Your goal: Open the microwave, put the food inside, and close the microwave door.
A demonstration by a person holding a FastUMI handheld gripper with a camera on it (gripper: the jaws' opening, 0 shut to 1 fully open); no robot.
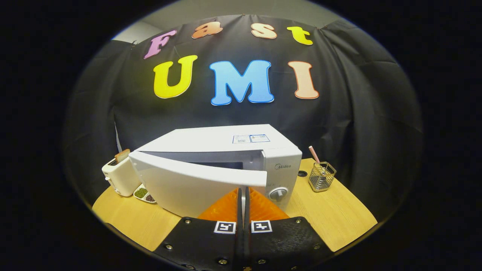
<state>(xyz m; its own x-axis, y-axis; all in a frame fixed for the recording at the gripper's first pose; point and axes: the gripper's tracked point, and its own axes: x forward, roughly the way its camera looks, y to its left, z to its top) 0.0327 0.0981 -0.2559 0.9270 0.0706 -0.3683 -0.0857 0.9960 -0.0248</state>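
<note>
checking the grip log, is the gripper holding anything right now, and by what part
Nothing is held. The gripper has its orange fingers closed together with nothing between them, their tips at the free edge of the partly open microwave door.

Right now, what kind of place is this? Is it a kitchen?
Probably a pretend kitchen corner set up in a booth, not a real one. A white microwave with its door ajar, a toaster holding bread and a wire utensil holder share a small wooden table. The fingers are shut together by the door.

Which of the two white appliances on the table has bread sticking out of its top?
The small toaster, left of the microwave; the microwave's door stands ajar ahead of the shut gripper.
</note>
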